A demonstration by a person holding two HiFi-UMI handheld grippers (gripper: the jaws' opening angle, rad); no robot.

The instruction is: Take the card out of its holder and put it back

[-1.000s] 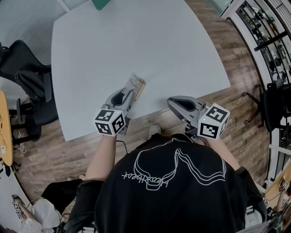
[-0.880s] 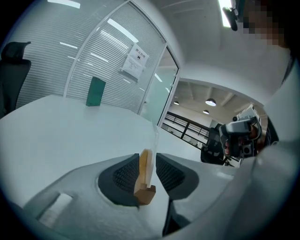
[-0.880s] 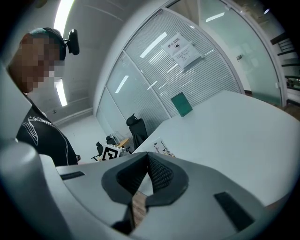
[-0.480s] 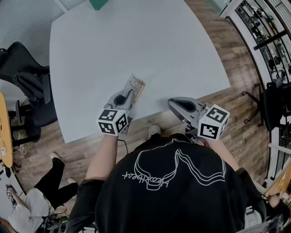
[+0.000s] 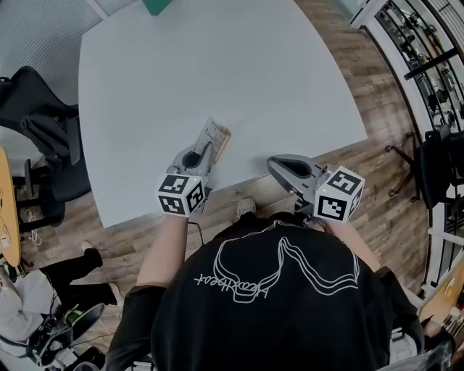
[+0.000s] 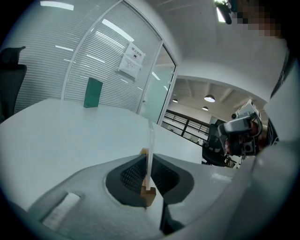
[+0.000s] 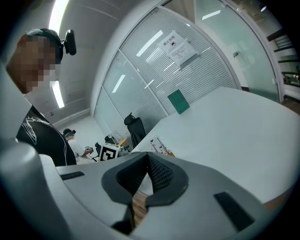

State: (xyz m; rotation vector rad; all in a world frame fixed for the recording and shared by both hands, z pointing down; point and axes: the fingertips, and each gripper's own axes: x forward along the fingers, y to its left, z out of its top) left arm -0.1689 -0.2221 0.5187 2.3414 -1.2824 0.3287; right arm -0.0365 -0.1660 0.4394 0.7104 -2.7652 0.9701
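Observation:
A printed card in a holder with a wooden base lies near the white table's front edge. My left gripper has its tips on the card's near end. In the left gripper view the clear plate stands edge-on between the pads, with the wooden base at its foot. The left gripper's jaws are closing, and the pads touch both faces of the plate. My right gripper hangs at the table's front edge, shut and empty. The right gripper view shows the card beyond the closed right gripper.
The white table stretches away from me, with a green object at its far edge. A black office chair stands left of the table. A person sits on the floor at lower left. Shelving lines the right side.
My left gripper has edged slightly to the right at the card. The right gripper and the card stay put. The person on the floor at lower left has shifted.

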